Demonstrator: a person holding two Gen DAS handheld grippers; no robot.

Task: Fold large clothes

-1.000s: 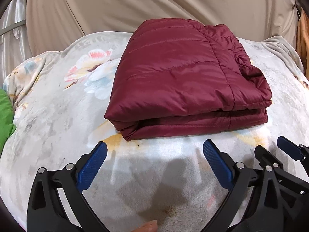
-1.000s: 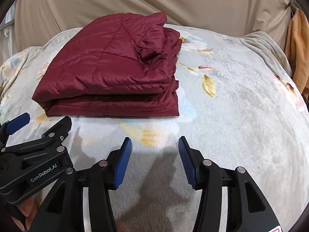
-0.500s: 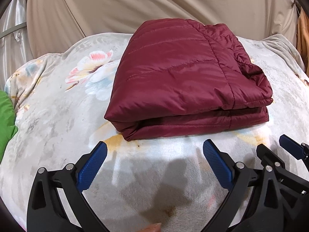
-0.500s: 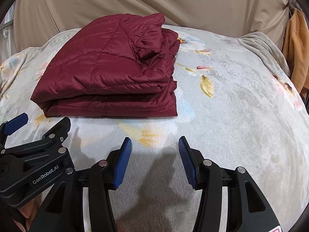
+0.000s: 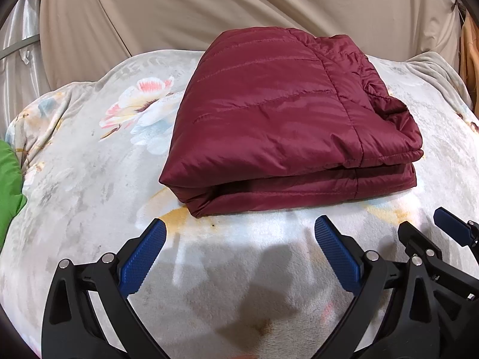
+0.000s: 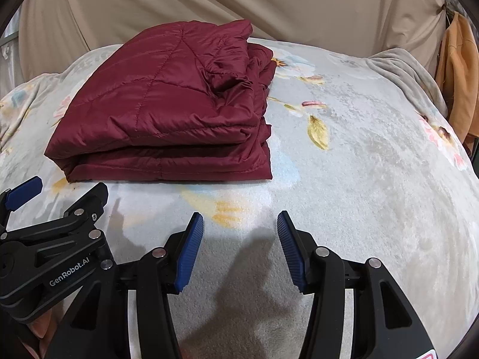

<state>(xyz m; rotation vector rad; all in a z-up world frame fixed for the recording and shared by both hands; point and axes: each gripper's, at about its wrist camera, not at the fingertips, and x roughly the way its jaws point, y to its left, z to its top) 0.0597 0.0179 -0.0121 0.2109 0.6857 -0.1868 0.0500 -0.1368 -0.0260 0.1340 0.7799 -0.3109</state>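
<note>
A maroon quilted jacket [image 5: 281, 119] lies folded in a thick flat stack on a floral blanket [image 5: 89, 164]. It also shows in the right wrist view [image 6: 167, 113], up and to the left. My left gripper [image 5: 239, 239] is open and empty, just in front of the jacket's near edge, apart from it. My right gripper [image 6: 239, 233] is open and empty, in front of the jacket's right corner. Each gripper shows at the edge of the other's view: the right gripper [image 5: 434, 239] and the left gripper [image 6: 60, 197].
The blanket [image 6: 359, 164] covers a rounded surface that falls away on all sides. A beige sheet [image 5: 239, 6] hangs behind. A green cloth [image 5: 9, 185] lies at the far left. An orange garment [image 6: 458, 68] hangs at the right.
Both grippers have drawn back slightly from the jacket. Their jaws stay open. The jacket has not moved.
</note>
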